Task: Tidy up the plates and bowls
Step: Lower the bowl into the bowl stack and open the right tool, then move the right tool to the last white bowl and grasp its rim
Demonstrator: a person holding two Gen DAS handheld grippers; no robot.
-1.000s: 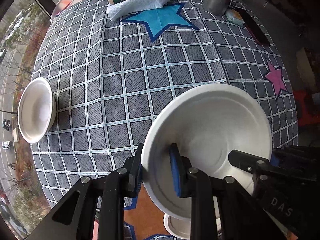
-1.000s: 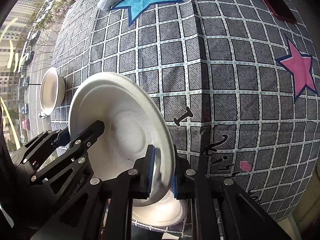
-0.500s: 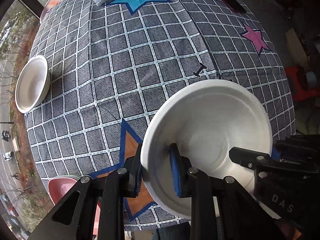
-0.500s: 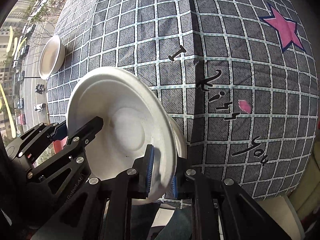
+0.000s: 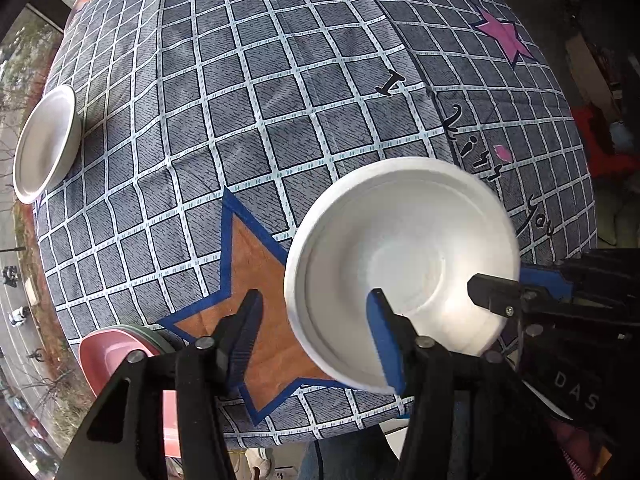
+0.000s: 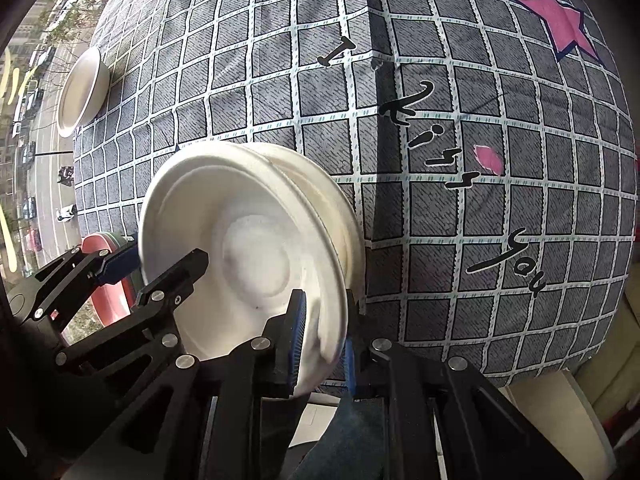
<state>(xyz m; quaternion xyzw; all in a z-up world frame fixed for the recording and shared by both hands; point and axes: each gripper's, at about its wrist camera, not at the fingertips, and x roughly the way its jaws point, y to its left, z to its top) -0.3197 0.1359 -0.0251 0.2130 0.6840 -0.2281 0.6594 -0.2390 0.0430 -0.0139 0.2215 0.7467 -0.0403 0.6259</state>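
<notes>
Released by the left tool [image 5: 316, 336], now wide; right tool [image 6: 322, 338] clamps the white bowl [image 6: 240, 252] rim

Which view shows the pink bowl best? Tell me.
Left wrist view: the pink bowl shows its rim and inside. The right wrist view gives only patches of it behind the left gripper.

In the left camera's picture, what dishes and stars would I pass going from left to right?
White bowl at the table's edge → pink bowl → orange star → white plate → pink star.
</notes>
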